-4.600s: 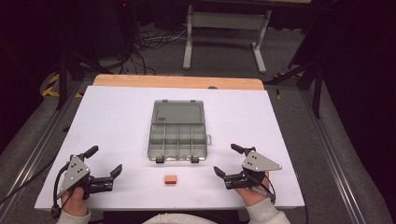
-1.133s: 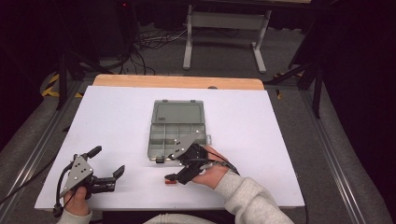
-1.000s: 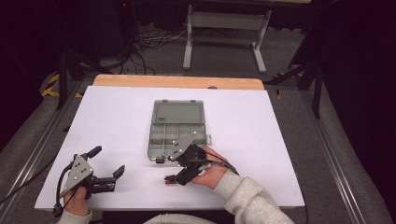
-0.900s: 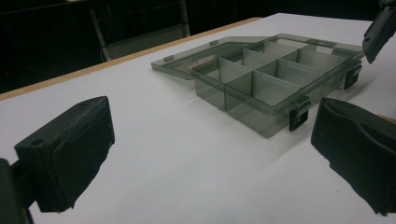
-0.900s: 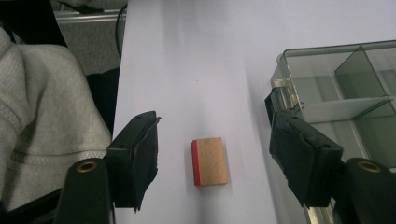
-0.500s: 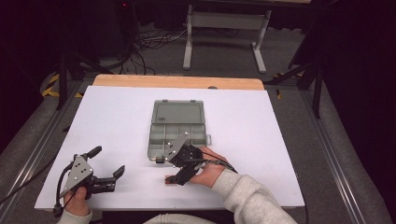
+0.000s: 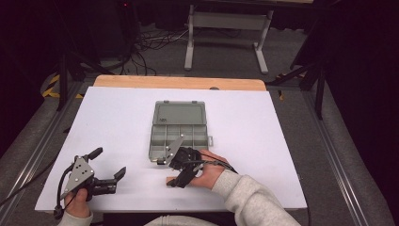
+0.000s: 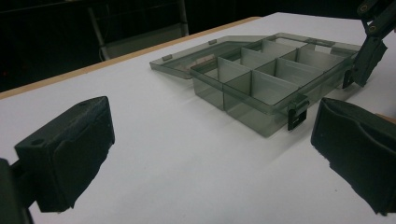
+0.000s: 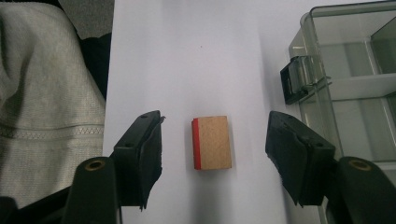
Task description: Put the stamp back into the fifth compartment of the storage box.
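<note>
A white-topped table (image 7: pixel 291 141) carries an open grey compartment box (image 7: pixel 180 126) and, near it, a small cork-and-red block (image 9: pixel 212 142).

A lab-like recording room: white-topped table (image 7: pixel 117 117), dark surroundings, loose floor cables (image 7: pixel 150 44), metal stand (image 7: pixel 226 28).

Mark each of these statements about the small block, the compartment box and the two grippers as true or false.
1. The small block lies between the right gripper's jaws, untouched. True; those jaws have just been closing.
2. The compartment box has its lid shut. False; the lid lies open.
3. The left gripper holds the block. False; its jaws are open with nothing between them.
4. The block has a red edge. True.
5. The block sits in a compartment. False; it lies on the white table.
</note>
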Motion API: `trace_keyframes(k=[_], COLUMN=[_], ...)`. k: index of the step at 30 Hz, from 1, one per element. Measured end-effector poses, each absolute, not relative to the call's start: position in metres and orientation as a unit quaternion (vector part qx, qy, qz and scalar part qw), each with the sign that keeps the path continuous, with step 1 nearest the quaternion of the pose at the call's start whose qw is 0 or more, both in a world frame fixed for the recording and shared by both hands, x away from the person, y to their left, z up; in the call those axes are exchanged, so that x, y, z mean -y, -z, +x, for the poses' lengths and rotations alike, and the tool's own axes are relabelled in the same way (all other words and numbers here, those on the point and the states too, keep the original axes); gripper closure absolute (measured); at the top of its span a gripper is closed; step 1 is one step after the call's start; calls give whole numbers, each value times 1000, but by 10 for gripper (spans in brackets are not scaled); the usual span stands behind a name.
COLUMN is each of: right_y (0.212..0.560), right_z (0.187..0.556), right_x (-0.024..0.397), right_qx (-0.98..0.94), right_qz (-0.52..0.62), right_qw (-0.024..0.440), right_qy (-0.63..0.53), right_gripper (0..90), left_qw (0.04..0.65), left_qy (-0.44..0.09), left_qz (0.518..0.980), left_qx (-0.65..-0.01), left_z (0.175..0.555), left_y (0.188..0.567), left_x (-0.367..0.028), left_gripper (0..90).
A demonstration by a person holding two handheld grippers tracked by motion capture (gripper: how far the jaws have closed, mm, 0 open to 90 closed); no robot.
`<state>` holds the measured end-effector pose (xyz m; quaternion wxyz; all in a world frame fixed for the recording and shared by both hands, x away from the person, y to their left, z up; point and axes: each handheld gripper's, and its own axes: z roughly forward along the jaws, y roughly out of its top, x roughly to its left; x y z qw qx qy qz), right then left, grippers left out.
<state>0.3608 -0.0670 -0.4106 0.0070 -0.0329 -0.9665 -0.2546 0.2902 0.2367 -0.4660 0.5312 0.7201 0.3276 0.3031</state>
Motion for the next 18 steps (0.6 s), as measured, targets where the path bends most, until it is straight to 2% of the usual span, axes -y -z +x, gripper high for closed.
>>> trace_keyframes(k=[18], right_y=[419], right_z=[363], right_x=[61], right_qx=[975], right_qz=[-57], right_qw=[21], right_qy=[212], right_gripper=[429], left_qw=[532], left_qy=[-303], left_qz=[719], left_qx=[-329], left_z=[290], left_y=[466], left_x=[-237], left_gripper=[6])
